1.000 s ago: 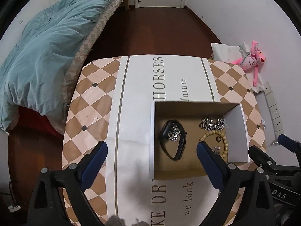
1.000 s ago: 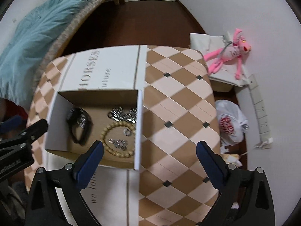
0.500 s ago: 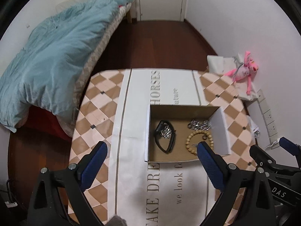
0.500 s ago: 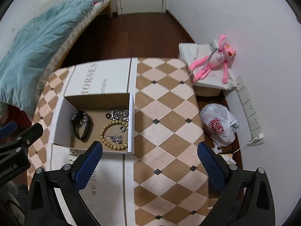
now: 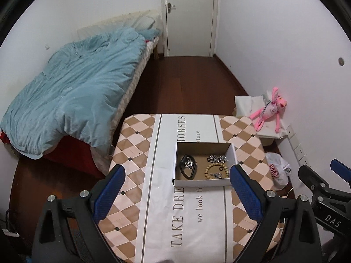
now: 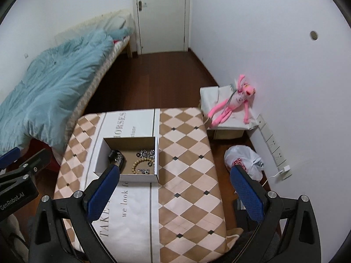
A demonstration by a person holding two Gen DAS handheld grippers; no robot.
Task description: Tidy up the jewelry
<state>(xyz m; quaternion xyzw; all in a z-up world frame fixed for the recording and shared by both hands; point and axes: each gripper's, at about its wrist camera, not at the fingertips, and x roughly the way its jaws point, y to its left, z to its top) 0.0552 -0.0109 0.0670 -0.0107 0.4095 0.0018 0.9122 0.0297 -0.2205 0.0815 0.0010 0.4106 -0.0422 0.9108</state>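
Observation:
An open cardboard box (image 5: 201, 182) (image 6: 140, 177) sits on the checkered table. Inside lie a black band (image 5: 188, 171) (image 6: 114, 156), a silver chain (image 5: 216, 158) (image 6: 145, 153), a wooden bead bracelet (image 5: 214, 169) (image 6: 140, 164) and small silver pieces. My left gripper (image 5: 176, 192) is open and empty, held high above the table's near side. My right gripper (image 6: 175, 189) is open and empty, high above the table to the right of the box. Each gripper also shows at the edge of the other's view.
The table (image 5: 136, 144) (image 6: 186, 153) carries a white printed runner. A bed with a blue duvet (image 5: 72, 96) stands left. A pink plush toy (image 6: 232, 105) lies on a white box by the right wall, with a plastic bag (image 6: 243, 160) on the floor. A door (image 5: 189, 15) is at the back.
Both grippers have risen and pulled back from the box; the box looks smaller and farther, and more of the room shows. Both stay open and empty.

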